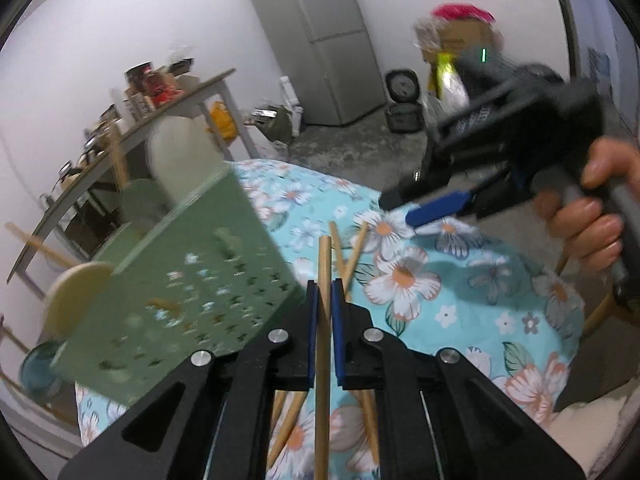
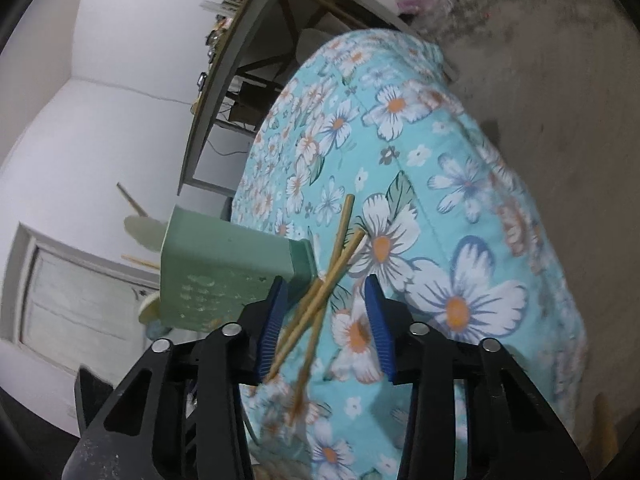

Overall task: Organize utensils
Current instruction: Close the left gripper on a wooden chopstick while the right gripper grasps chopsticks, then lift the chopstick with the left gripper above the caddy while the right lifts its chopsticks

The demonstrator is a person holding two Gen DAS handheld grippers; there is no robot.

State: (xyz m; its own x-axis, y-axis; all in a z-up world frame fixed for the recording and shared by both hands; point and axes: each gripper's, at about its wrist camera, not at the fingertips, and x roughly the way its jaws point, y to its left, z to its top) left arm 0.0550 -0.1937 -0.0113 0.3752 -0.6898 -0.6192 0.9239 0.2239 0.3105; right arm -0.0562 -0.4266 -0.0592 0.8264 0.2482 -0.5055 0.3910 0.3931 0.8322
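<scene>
My left gripper (image 1: 325, 300) is shut on a single wooden chopstick (image 1: 323, 264), which runs up between the blue pads and sticks out past them. A few more chopsticks (image 1: 348, 258) lie crossed on the floral tablecloth (image 1: 440, 312) just beyond. The green perforated utensil holder (image 1: 188, 276) stands to the left, blurred, with pale wooden utensils (image 1: 76, 292) in it. In the right wrist view my right gripper (image 2: 326, 314) is open over the crossed chopsticks (image 2: 336, 264), which lie between its blue pads (image 2: 376, 320) without being pinched. The holder (image 2: 224, 272) is just left of it.
A hand (image 1: 588, 216) holds the right gripper (image 1: 404, 208) over the table's far right. Behind are a grey fridge (image 1: 320, 52), a cluttered side table (image 1: 160, 96) and a rice cooker (image 1: 402, 88). The tablecloth's edge (image 2: 532, 208) drops to a concrete floor (image 2: 560, 80).
</scene>
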